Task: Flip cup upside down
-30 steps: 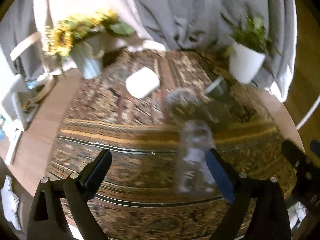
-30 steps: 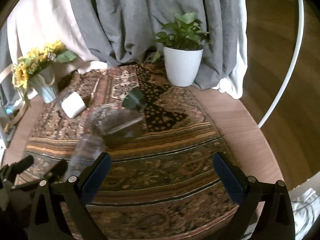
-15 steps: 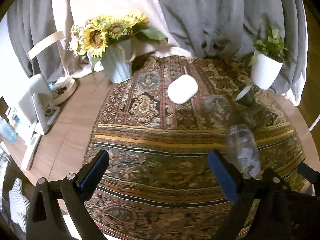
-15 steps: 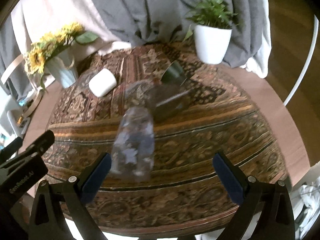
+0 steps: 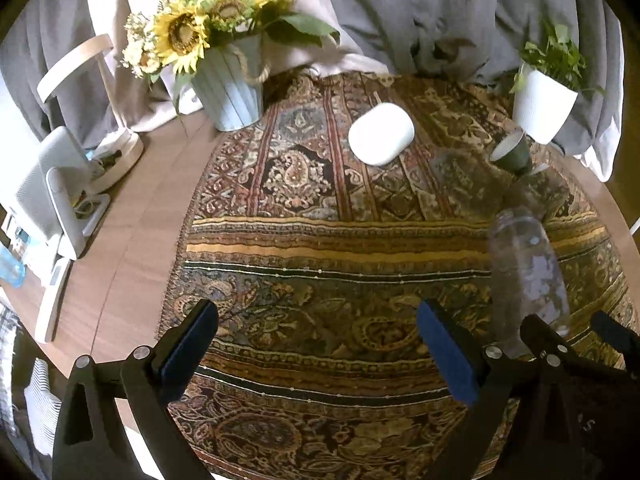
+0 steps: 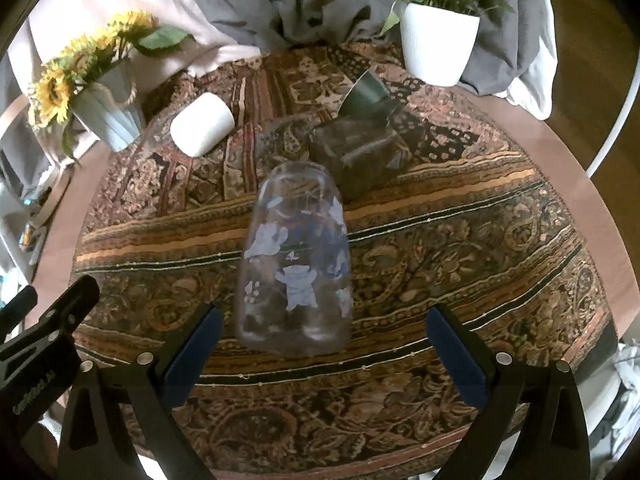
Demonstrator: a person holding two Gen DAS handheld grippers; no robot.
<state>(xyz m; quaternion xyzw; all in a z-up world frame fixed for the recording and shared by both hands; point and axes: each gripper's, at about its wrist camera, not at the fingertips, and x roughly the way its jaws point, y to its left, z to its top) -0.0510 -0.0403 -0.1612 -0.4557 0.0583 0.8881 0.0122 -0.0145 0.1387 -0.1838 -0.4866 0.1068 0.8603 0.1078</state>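
Cup dead ahead of the right claw!
Clear cup (image 6: pixel 294 264) stands mouth-down between right gripper's (image 6: pixel 320 360) spread, empty jaws; left gripper (image 5: pixel 318 354) gapes empty, farther off.

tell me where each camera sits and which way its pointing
Left wrist: on the left gripper, looking forward and down over the patterned cloth toward the sunflower vase; its open fingers show, with the right gripper at lower right.
Right wrist: on the right gripper, facing the clear printed glass standing mouth-down; its open fingers and the left gripper show.
Shared: glass, white cup, green cup, potted plant.
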